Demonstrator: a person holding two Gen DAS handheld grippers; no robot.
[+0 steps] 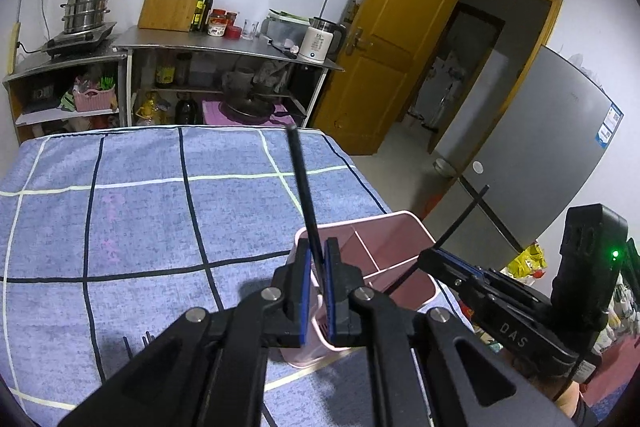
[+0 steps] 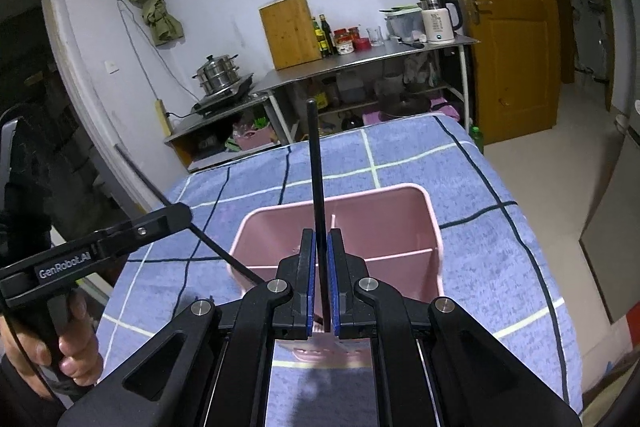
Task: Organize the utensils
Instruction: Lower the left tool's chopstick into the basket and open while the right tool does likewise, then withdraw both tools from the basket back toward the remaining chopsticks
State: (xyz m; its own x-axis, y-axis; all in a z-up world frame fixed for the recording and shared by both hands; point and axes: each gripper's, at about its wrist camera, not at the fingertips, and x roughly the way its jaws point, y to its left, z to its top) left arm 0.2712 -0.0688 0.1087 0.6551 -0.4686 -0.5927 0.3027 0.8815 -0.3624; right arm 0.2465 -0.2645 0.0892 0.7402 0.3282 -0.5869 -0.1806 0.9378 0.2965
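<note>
Left wrist view: left gripper (image 1: 317, 255) clamps a chopstick (image 1: 302, 187), right gripper (image 2: 320, 247) clamps another (image 2: 316, 167). Bin (image 2: 340, 227) looks empty (interior partly hidden); both drops pending.

Holder (image 2: 400, 223) on table (image 2: 500, 179), shelves (image 2: 360, 61) behind it
</note>
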